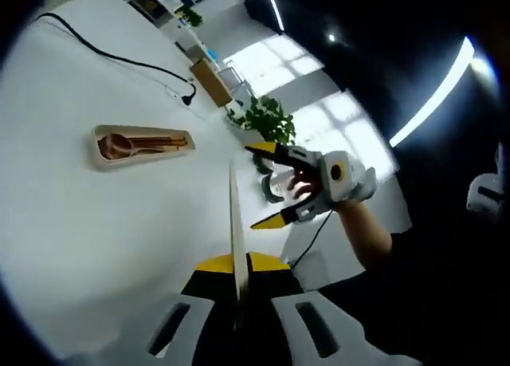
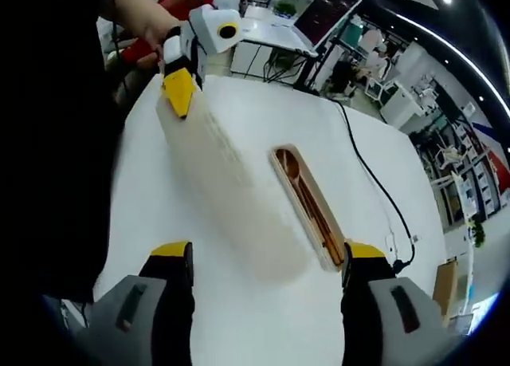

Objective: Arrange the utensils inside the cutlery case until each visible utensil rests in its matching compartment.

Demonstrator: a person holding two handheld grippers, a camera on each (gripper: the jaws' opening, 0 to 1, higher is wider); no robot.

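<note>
The long beige cutlery case (image 1: 143, 145) lies open on the white counter (image 1: 72, 222). Inside it rest a brown wooden spoon (image 1: 119, 145) and brown wooden chopsticks (image 1: 166, 142), side by side along its length.

The flat beige lid (image 1: 236, 246) of the case is in the air above the counter, well apart from the case. In the left gripper view it is seen edge-on as a thin pale strip. In the right gripper view it looks blurred.

The left hand-held gripper (image 2: 180, 91), with yellow tips, is closed on one end of the lid. The right hand-held gripper (image 1: 269, 184) has its jaws spread wide and holds nothing. A person's hand (image 1: 307, 183) is wrapped around it, and it hangs near the right edge of the counter.

A black cable (image 1: 111, 57) runs across the far side of the counter. A green leafy plant (image 1: 267, 119) stands beyond the counter's edge.
</note>
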